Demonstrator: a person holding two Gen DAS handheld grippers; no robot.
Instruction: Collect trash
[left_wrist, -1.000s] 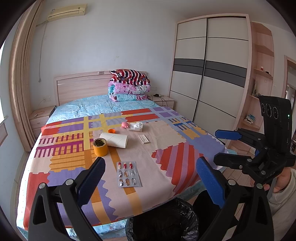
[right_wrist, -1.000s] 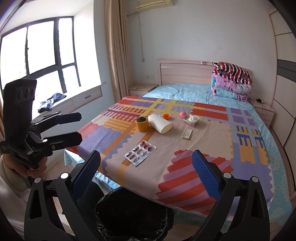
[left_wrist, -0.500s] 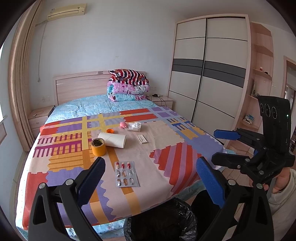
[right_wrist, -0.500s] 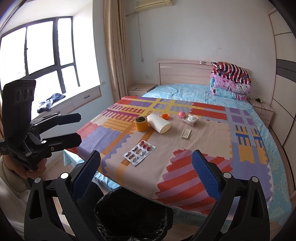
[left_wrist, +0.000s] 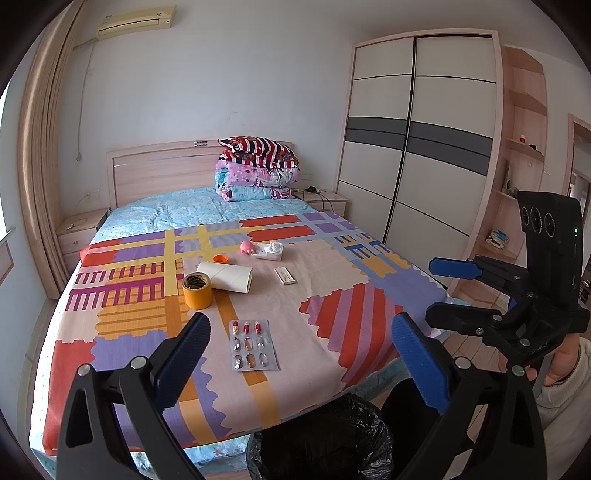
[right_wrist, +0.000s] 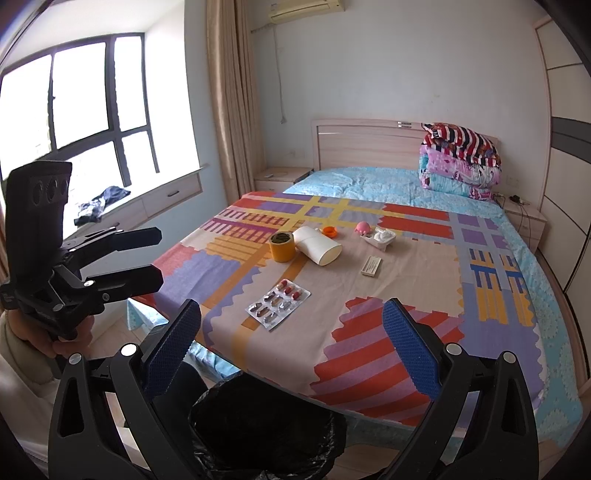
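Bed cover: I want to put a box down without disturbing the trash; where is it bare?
Free: the striped corner right of the pill blister, and the blue sheet toward the headboard. Crowded: mid-bed, around tape roll, white tube, tissue tray.

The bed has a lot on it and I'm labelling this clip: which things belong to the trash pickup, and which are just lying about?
Likely for the job:
blister pack
tape roll
white tube
orange cap
small flat box
tissue tray
bin

Just lying about:
folded quilts
clothes on the sill
pink toy, possibly
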